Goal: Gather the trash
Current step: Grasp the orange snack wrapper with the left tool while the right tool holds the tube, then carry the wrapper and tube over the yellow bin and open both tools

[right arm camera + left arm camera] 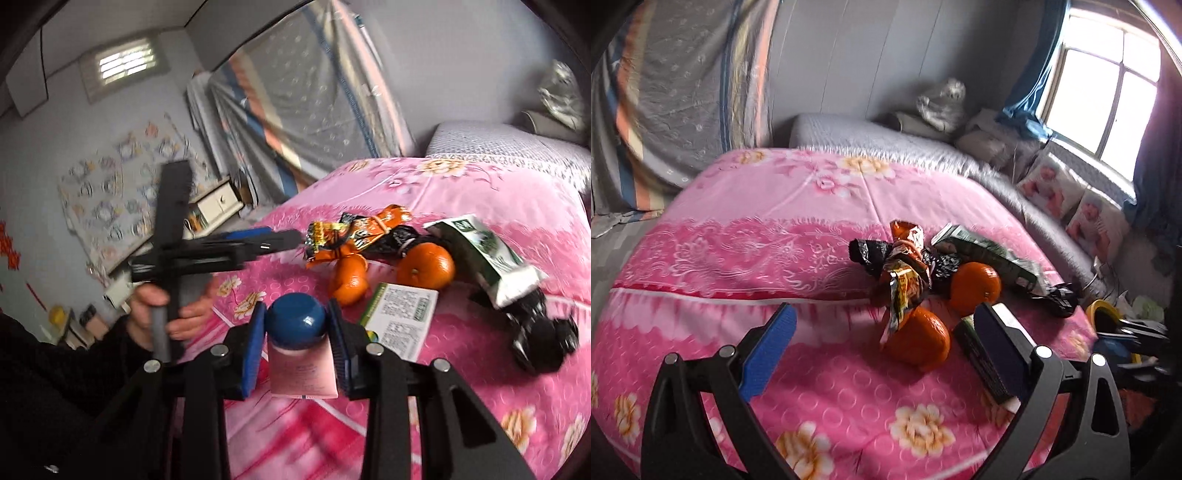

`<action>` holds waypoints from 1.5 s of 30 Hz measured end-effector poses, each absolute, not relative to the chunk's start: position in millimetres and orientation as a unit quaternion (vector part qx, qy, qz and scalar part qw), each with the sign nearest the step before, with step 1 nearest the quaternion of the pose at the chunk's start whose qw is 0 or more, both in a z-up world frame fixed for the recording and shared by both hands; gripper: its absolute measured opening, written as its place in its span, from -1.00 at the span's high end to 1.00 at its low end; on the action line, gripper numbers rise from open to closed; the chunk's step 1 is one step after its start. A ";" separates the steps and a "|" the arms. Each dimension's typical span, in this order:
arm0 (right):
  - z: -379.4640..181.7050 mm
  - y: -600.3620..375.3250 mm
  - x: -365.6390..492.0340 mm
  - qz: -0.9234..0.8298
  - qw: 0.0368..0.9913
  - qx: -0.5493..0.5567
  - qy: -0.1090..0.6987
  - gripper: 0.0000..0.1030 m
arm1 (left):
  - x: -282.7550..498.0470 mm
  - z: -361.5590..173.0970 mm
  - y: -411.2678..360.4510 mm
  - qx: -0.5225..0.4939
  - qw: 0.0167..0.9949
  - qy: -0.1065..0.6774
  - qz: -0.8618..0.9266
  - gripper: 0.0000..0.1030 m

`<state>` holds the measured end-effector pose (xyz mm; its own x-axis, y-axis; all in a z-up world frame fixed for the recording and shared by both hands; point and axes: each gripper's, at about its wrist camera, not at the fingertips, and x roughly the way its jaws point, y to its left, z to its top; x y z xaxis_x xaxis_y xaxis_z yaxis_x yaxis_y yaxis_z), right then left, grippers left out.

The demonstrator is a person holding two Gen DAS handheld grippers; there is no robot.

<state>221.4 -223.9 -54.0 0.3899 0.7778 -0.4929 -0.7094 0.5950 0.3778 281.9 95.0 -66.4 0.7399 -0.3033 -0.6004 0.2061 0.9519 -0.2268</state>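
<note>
here, a pink floral bedspread (pixel 746 236) covers most of both views, and the trash lies heaped near its far side. longest in the heap is a green and white carton (pixel 487 254), crushed and lying flat, with crumpled black plastic (pixel 543 332) just past its end. a twisted orange snack wrapper (pixel 354 232) sits tangled with more black film, draped against two oranges (pixel 918 338) that rest beside each other. a small flat box (pixel 400 317) with printed text lies just before them. the left gripper (pixel 882 350) hangs over the spread with its blue pads wide apart and nothing between them, a hand (pixel 177 310) on its grip. the right gripper (pixel 297 332) is clamped on a small pink tube (pixel 301 373), its rounded blue cap (pixel 295 319) poking out past the pads.
</note>
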 end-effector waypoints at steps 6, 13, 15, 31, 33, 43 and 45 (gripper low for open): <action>-52.6 -245.3 210.3 0.446 0.834 0.073 0.316 0.39 | 316.5 -82.5 83.4 -0.063 0.921 0.364 -0.126 -0.61; -58.4 -256.7 207.9 0.444 0.832 0.097 0.318 0.39 | 335.9 -102.0 79.6 -0.083 0.901 0.399 -0.149 0.31; -56.7 -259.1 206.6 0.443 0.833 0.099 0.316 0.39 | 330.7 -99.0 80.6 -0.090 0.903 0.392 -0.150 0.45; -35.9 -275.3 185.5 0.426 0.847 0.108 0.298 0.39 | 213.9 -12.2 84.4 -0.074 0.952 0.265 -0.131 0.55; -32.8 -277.8 183.7 0.425 0.849 0.109 0.296 0.39 | 205.3 -3.0 76.2 -0.062 0.956 0.256 -0.128 0.55; -15.9 -307.9 172.1 0.391 0.874 0.108 0.265 0.39 | 179.9 27.4 6.2 -0.011 0.957 0.222 -0.184 0.55; -14.2 -318.5 172.2 0.380 0.881 0.111 0.260 0.39 | 178.7 29.7 -13.9 0.006 0.956 0.218 -0.196 0.55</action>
<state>172.2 -318.5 -14.2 0.5765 0.7263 -0.3742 -0.6110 0.6873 0.3928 178.7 -13.9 29.7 0.8283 -0.3718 -0.4192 0.3771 0.9232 -0.0737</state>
